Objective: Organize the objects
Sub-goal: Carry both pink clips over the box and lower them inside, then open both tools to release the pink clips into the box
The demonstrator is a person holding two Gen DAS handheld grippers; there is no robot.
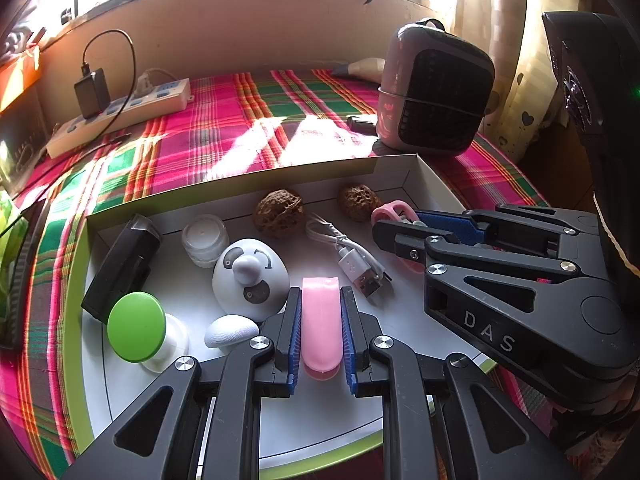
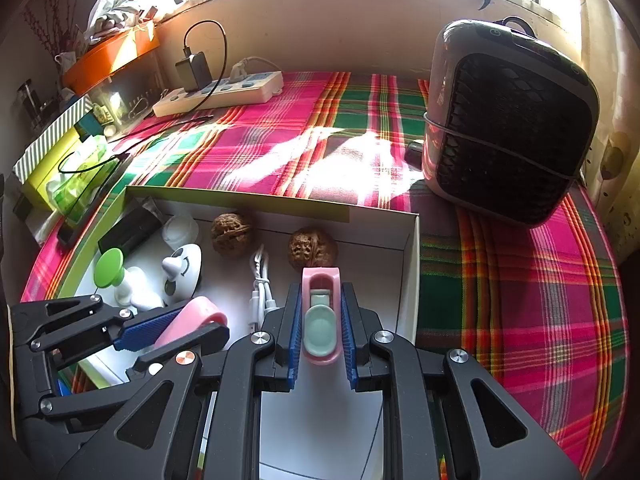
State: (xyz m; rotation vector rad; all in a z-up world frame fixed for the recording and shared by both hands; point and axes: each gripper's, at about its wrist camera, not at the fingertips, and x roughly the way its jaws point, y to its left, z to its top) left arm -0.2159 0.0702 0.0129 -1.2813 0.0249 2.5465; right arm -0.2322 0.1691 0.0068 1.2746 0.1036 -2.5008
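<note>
My left gripper is shut on a smooth pink oblong piece, held over the white box. My right gripper is shut on a pink holder with a pale green inner part, also over the box. Each gripper shows in the other's view: the right one at the right, the left one at the lower left with its pink piece. In the box lie two walnuts, a white USB cable, a white face-shaped gadget, a green-topped object, a small jar and a black device.
The box sits on a pink and green plaid cloth. A pink and black heater stands at the back right. A white power strip with a black charger lies at the back left. Green boxes and clutter line the left edge.
</note>
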